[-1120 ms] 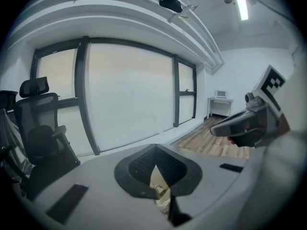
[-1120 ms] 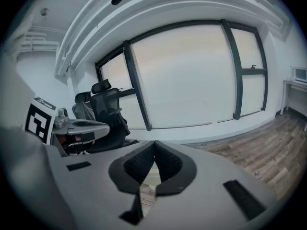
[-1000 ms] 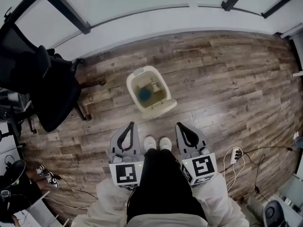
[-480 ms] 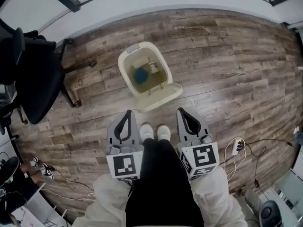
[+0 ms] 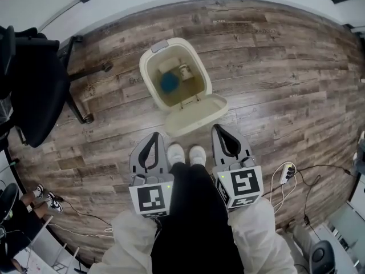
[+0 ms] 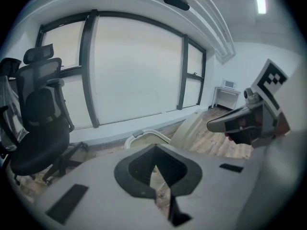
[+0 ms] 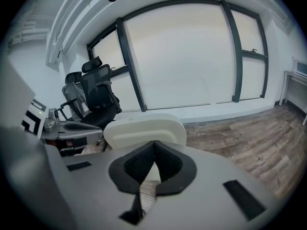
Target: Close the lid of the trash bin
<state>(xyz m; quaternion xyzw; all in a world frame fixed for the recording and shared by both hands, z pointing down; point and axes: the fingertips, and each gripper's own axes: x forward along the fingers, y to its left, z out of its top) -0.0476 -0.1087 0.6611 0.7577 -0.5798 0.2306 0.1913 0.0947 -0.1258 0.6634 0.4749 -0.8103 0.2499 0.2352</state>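
In the head view a cream trash bin stands open on the wooden floor. Its lid hangs tipped toward me from the near rim. A blue item lies inside. My left gripper is held near my waist, shut and empty, just short of the lid's left corner. My right gripper is also shut and empty, with its tip beside the lid's right edge. The left gripper view shows the bin rim and raised lid past the shut left gripper. In the right gripper view the lid stands right behind the right gripper.
A black office chair stands to the left of the bin. A power strip with cables lies on the floor at the right. My white shoes are just behind the lid. A window wall runs behind the bin.
The bin has come nearer in the head view. Its lid now lies right in front of both gripper tips. Both grippers stay shut.
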